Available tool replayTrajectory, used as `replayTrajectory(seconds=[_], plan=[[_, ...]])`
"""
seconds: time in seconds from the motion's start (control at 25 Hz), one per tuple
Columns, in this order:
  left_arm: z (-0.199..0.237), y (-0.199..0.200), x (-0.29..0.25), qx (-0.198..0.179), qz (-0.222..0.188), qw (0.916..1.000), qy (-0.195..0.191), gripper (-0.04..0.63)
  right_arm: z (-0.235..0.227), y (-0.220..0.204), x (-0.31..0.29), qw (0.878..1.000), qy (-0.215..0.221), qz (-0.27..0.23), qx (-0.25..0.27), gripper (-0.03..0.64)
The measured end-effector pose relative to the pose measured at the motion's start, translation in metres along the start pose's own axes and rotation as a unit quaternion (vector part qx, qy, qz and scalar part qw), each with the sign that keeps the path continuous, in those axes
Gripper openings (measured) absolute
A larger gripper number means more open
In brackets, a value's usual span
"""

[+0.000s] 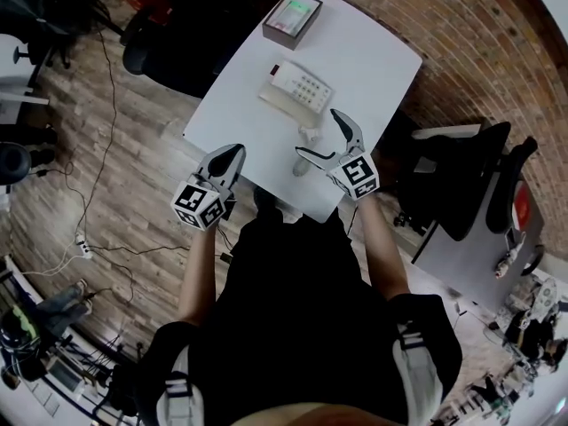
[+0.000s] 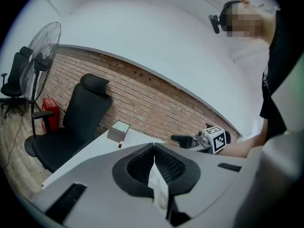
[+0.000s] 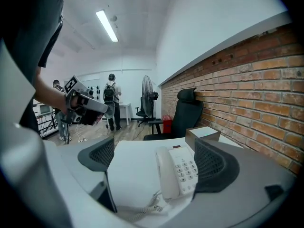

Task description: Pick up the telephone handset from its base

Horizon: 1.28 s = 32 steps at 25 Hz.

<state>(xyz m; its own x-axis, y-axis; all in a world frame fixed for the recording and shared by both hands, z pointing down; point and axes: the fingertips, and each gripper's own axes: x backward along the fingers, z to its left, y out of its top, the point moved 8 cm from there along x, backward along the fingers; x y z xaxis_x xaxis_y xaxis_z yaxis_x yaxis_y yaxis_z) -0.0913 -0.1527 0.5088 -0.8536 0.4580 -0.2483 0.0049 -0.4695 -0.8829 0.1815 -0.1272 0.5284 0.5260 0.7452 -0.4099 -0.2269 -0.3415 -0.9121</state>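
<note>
A cream telephone [image 1: 295, 87] sits on the white table [image 1: 373, 51], and its handset [image 3: 166, 175] rests on the base to the left of the keypad. My right gripper [image 1: 318, 132] hovers open over the table's near edge, just short of the phone, with nothing between its fingers. In the right gripper view the phone [image 3: 178, 172] lies ahead between the open pads [image 3: 213, 163]. A coiled cord [image 3: 142, 210] trails from its near end. My left gripper [image 1: 229, 155] is shut and empty at the table's near left corner, apart from the phone. Its pads meet in the left gripper view [image 2: 154, 156].
A grey box [image 1: 291, 18] with a green-lit top stands at the table's far end. A black office chair [image 2: 80, 122] stands beside the table, and a brick wall [image 3: 247, 84] runs along its other side. Cables lie on the wooden floor [image 1: 98, 202]. A fan [image 2: 42, 46] stands further off.
</note>
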Motion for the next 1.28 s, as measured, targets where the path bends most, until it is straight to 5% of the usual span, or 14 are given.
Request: replayTrajectory(seconds=[0.56,1.28], plan=[[-0.002,-0.005,-0.002,0.022,-0.009,0.9987,0.045,0.018,-0.017,-0.012,-0.028,0.998,0.047,0.037,0.023,0.508],[0.002,-0.014,0.023,0.042,0.002,0.9941,0.101,0.018,-0.035,-0.050,-0.089,0.994,0.055,0.086,0.025,0.499]])
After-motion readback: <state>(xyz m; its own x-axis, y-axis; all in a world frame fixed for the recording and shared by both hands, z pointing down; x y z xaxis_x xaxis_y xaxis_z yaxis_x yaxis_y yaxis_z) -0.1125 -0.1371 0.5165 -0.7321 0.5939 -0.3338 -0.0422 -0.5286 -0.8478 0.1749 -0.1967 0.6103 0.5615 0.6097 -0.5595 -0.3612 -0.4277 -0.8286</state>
